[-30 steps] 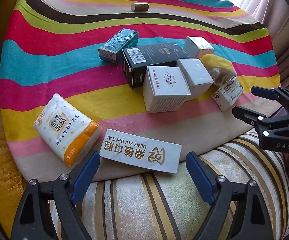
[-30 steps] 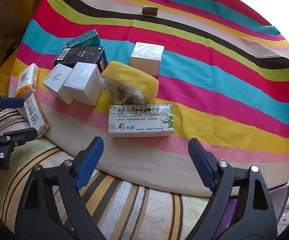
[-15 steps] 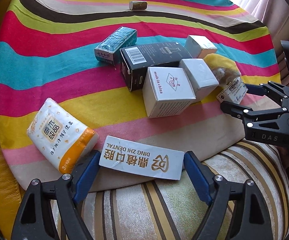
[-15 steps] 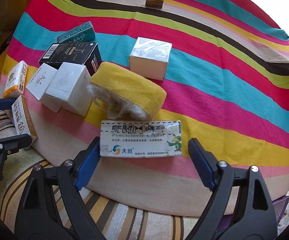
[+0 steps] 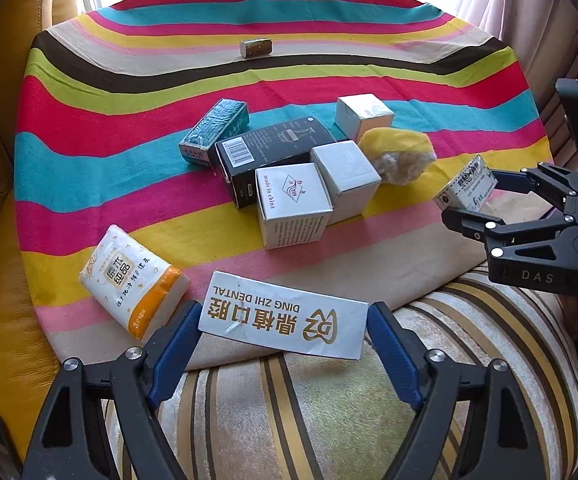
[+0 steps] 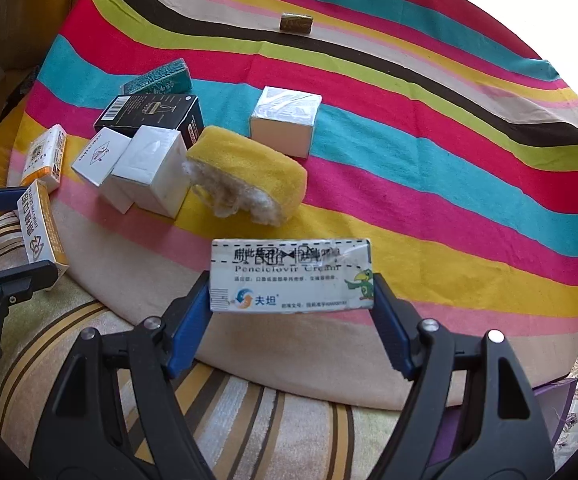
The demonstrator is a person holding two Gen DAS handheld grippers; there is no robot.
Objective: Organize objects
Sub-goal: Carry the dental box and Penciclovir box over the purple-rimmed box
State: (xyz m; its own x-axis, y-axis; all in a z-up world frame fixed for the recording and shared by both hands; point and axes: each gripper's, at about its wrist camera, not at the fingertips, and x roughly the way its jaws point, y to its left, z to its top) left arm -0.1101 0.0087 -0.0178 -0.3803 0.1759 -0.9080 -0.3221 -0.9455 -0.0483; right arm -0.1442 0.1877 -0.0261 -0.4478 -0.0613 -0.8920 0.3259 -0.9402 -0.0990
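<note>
My left gripper [image 5: 281,330] is shut on the long white DING ZHI DENTAL box [image 5: 273,308], blue pads pressing its two short ends, and holds it just above the cloth's front edge. My right gripper [image 6: 291,302] has the white cream box with a green parrot [image 6: 291,272] between its pads; the jaws are closing and the pads press both ends. From the left wrist, the right gripper [image 5: 471,198] holds that cream box [image 5: 467,182] tilted at the right. From the right wrist, the left gripper [image 6: 27,232] and dental box [image 6: 39,228] sit far left.
On the striped cloth [image 5: 129,92] lie a tissue pack [image 5: 133,280], a teal box [image 5: 215,130], a black box [image 5: 273,152], three white boxes [image 5: 293,204], a yellow sponge [image 6: 249,168] and a small brown block [image 5: 256,47]. A striped cushion [image 5: 289,420] lies in front.
Both grippers moved in over their boxes and closed on the ends. The dental box and the cream box have come up off the cloth, the cream box now tilted.
</note>
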